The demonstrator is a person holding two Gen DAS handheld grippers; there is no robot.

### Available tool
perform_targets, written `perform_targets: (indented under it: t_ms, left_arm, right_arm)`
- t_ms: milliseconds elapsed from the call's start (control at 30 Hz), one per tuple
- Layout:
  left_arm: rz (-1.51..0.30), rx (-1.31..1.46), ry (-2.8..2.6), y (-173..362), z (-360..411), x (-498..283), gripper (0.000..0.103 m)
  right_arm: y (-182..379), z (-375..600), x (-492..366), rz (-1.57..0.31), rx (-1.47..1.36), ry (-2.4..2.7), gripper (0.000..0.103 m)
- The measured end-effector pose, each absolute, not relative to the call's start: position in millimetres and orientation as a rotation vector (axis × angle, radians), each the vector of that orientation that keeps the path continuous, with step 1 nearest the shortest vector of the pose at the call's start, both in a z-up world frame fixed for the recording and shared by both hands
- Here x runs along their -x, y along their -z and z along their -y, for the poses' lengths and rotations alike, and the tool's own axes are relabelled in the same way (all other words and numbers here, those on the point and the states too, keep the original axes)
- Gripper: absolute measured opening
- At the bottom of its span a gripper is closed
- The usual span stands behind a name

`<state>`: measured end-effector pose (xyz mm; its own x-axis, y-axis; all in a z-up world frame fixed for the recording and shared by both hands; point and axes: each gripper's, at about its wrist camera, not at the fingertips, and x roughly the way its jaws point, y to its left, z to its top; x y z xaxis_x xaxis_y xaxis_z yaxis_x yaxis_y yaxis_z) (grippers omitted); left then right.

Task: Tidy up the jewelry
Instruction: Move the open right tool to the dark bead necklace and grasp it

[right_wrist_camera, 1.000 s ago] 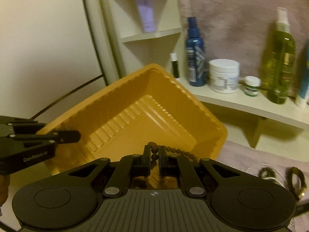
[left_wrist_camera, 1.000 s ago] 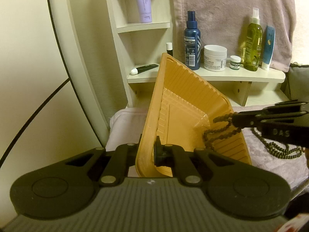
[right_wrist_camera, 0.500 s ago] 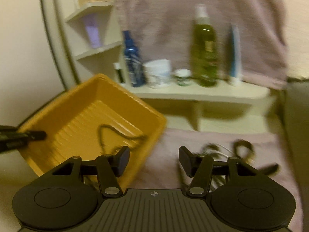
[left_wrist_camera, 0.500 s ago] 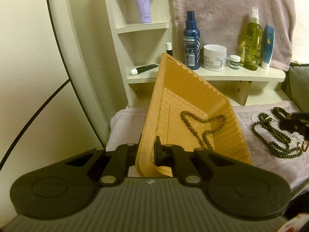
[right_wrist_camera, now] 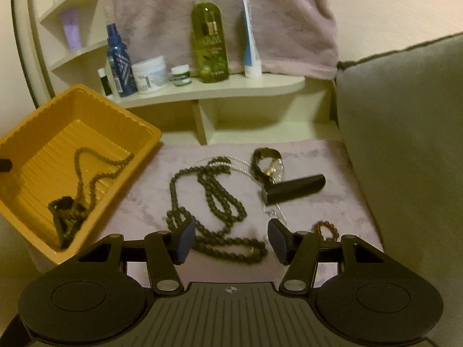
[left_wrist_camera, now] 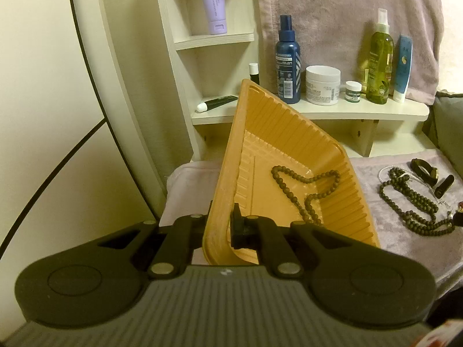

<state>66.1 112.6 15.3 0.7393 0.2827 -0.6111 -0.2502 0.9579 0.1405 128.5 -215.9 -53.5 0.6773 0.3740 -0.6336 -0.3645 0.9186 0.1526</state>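
Note:
My left gripper (left_wrist_camera: 220, 225) is shut on the near rim of an orange plastic tray (left_wrist_camera: 292, 133) and holds it tilted. A dark bead necklace (left_wrist_camera: 306, 185) lies inside the tray; it also shows in the right wrist view (right_wrist_camera: 95, 170). My right gripper (right_wrist_camera: 230, 238) is open and empty, just above a long dark bead necklace (right_wrist_camera: 214, 199) on the mauve cloth (right_wrist_camera: 318, 211). A wristwatch (right_wrist_camera: 267, 163), a black cylinder (right_wrist_camera: 293, 188), a white bead string (right_wrist_camera: 231, 160) and a small amber bracelet (right_wrist_camera: 327, 230) lie beside it.
A cream shelf (right_wrist_camera: 220, 89) behind holds a blue spray bottle (right_wrist_camera: 120, 60), a white jar (right_wrist_camera: 150, 75), a green bottle (right_wrist_camera: 209, 37) and a tube (right_wrist_camera: 250, 40). A grey cushion (right_wrist_camera: 405, 144) stands at the right. A towel (right_wrist_camera: 231, 14) hangs behind.
My right gripper opened and let the bead necklace fall into the tray, then swung right to above the jewelry on the cloth. The left gripper and tray stayed still.

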Motion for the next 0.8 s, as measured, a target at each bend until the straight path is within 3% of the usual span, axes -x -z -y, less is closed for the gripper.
perform_targets:
  t_ms: [167,300,400,800]
  left_arm:
    - [-0.680,-0.051,-0.294,-15.2,-112.5,-66.2,0.006]
    - [-0.680,-0.052,-0.294,-15.0,-112.6,-66.5,0.006]
    - [-0.681,-0.053,-0.294,-14.9,-112.7,-66.6,0.006]
    - [-0.683,-0.054,-0.297,-13.5,-112.4,-67.1,0.006]
  right_arm:
    - [59.5,210.2,-125.7,-0.717,0.026,-0.442,0.056]
    - [67.8,201.2,-125.2,-0.737,0.111,-0.487,0.035]
    - [73.7,195.7,-125.6,-0.742,0.169,-0.503,0.030]
    - [80.0,188.9,-150.6,-0.712,0.296,-0.517,0.029]
